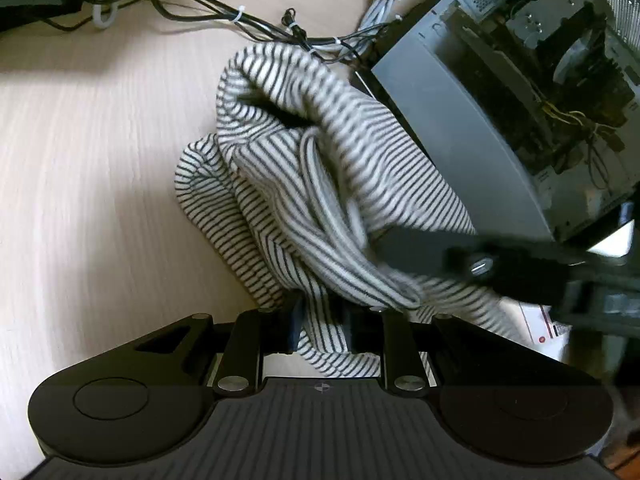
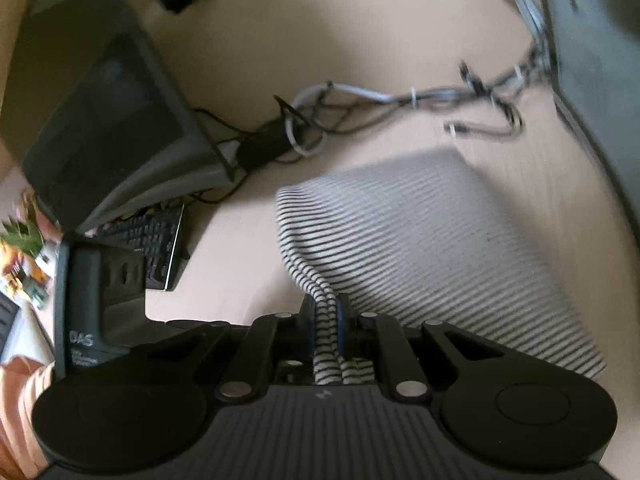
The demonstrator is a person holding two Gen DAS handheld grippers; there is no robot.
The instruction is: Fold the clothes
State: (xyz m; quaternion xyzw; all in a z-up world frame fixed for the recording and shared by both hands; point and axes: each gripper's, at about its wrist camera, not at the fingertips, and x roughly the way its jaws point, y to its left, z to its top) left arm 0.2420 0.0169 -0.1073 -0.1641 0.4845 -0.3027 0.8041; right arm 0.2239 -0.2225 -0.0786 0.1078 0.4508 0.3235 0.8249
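a soft knit garment with thin black and white stripes (image 1: 304,168) hangs bunched and twisted above a pale wood-grain counter (image 1: 100,160), lifted between both tools. the left hand-held gripper (image 1: 320,330) is pinching a rope-like gather of the cloth between its pads. the right hand-held gripper (image 2: 326,330) is pressed together on a doubled fold of the same striped fabric (image 2: 420,248), which spreads out flat and blurred beyond it. an open grey computer case (image 1: 520,100) stands just beside the cloth, and a tangle of black and white cables (image 1: 256,20) lies behind it.

judging by the drape, the garment is light, limp and stretchy; it will sag and slide, not hold a crease. seams, hems or corners look like the surest holds, kept clear of the cables.
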